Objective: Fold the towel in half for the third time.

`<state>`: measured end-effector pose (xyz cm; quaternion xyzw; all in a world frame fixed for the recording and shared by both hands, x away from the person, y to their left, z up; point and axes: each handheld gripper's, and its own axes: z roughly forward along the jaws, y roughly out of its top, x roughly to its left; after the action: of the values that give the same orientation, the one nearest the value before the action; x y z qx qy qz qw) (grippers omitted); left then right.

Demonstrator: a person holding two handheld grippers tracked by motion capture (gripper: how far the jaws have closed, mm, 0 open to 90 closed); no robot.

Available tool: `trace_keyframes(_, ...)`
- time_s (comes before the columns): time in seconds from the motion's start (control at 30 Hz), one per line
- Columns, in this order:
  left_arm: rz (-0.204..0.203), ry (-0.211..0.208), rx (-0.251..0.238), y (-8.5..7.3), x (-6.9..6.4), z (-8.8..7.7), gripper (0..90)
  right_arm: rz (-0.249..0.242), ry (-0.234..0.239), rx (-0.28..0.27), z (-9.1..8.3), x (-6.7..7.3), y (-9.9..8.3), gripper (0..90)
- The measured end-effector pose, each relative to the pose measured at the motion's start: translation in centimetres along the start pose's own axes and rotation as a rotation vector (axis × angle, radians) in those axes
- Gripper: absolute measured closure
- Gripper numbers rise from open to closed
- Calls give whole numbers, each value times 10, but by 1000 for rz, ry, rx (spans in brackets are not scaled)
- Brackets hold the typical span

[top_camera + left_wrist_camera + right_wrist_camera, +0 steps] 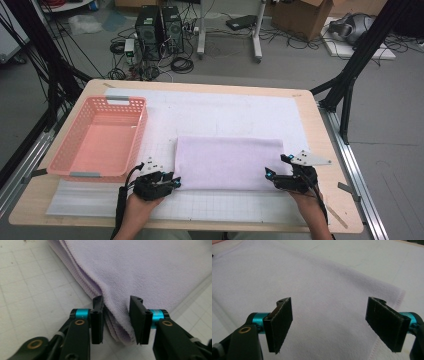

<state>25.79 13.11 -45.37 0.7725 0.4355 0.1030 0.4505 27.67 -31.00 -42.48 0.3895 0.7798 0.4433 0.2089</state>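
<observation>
Fingers point(140, 320) of the left gripper point(168, 183) sit either side of the near left corner of the folded lilac towel point(227, 162), narrowed onto the stacked layers; pads look right at the cloth, one touching, but a firm pinch can't be confirmed, so counting it as not yet clamped. Right gripper point(272, 173) fingers point(280, 322) are wide apart, hovering over the towel's near right corner, nothing between them pressed. Towel lies flat as a rectangle on the white grid mat point(210, 207), toward the near edge of the worktop point(320, 125), middle to right. Pink basket point(102, 137) stands at the left edge, nothing in it. Progress guess: towel already folded at least once, judging by the layered edge; another fold or a lift into the basket seems left. Both corner grabs not finished, right one barely begun.
</observation>
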Motion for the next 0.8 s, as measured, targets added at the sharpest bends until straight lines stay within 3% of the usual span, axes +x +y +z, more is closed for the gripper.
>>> trace_keyframes(0.13, -10, -18, -2, 0, 0, 1, 744, -9, 27, -7, 7, 5, 6, 209)
trace_keyframes(0.3, -12, -5, -5, 0, -2, 1, 773, -37, 51, 4, 23, 14, 18, 227)
trace_keyframes(0.7, -60, -1, -7, -1, -3, 1, 774, -76, 158, 70, 80, 31, 64, 213)
trace_keyframes(0.8, -72, -4, -1, 0, -2, 1, 775, -90, 176, 88, 96, 36, 75, 258)
